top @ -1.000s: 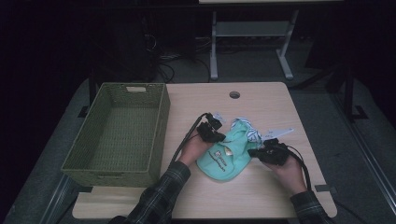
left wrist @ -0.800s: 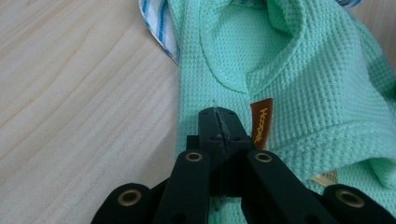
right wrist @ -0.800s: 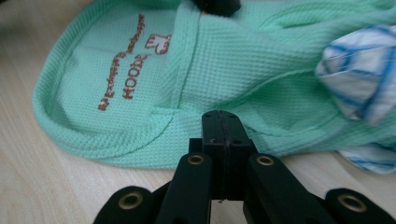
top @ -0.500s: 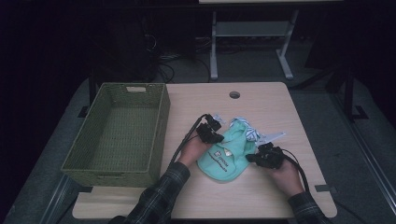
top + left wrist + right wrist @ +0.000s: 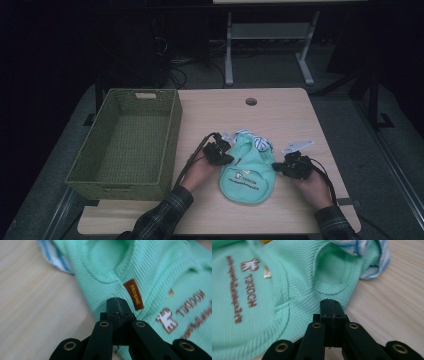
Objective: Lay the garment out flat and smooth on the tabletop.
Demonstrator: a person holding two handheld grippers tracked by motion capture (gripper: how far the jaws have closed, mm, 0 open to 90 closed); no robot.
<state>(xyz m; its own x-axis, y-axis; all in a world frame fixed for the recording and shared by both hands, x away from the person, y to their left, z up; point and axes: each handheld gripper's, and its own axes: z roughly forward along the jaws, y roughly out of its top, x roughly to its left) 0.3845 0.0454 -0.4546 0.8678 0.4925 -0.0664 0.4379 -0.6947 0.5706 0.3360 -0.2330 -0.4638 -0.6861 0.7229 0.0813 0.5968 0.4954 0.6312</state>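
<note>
A small mint-green shirt (image 5: 247, 172) with brown lettering lies flat on the wooden table (image 5: 280, 115), its blue-striped white trim (image 5: 258, 142) at the far end. My left gripper (image 5: 228, 158) is shut on the shirt's left edge. In the left gripper view the closed jaw tips (image 5: 117, 301) pinch the shirt (image 5: 155, 272) beside a brown label (image 5: 133, 293). My right gripper (image 5: 280, 168) is shut on the shirt's right edge. The right gripper view has its tips (image 5: 330, 302) closed on the hem of the shirt (image 5: 262, 290), below a sleeve opening.
A green woven basket (image 5: 172, 125), with nothing in it, stands on the table's left side. A small white flat piece (image 5: 298, 146) lies just beyond the right gripper. A round cable hole (image 5: 251, 101) sits near the far edge. Bare wood lies past the shirt.
My left gripper has drawn back toward the person and a little left with the shirt's edge. The shirt now lies flatter and more spread out. The right gripper has stayed about where it was.
</note>
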